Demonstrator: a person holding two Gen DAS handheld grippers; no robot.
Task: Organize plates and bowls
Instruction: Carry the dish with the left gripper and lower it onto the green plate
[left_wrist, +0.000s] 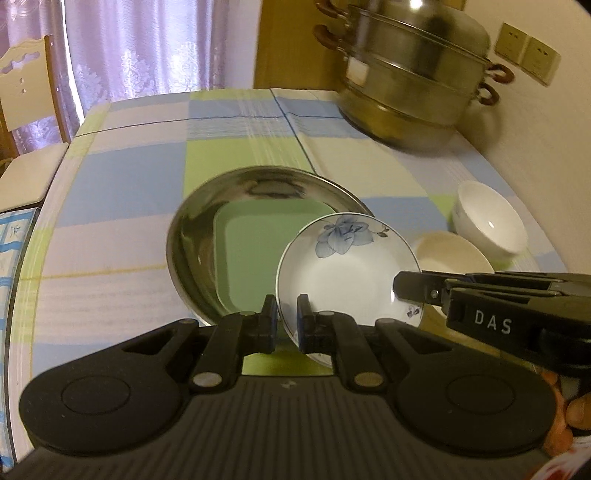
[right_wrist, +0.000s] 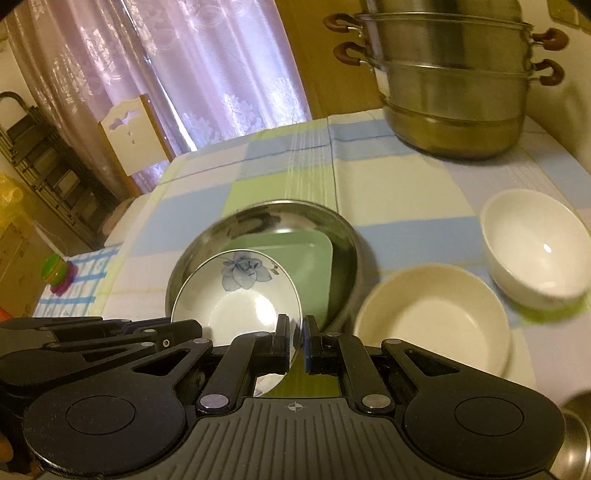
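A white plate with a blue flower is held tilted above the near rim of a steel basin that holds a green square plate. My left gripper is shut on the flower plate's left rim. My right gripper is shut on its right rim; it enters the left wrist view from the right. A cream shallow bowl and a white deep bowl sit on the table to the right.
A stacked steel steamer pot stands at the table's far right corner. The checked tablecloth covers the table. A chair stands at the far left, by curtains. Coloured cups sit off the left edge.
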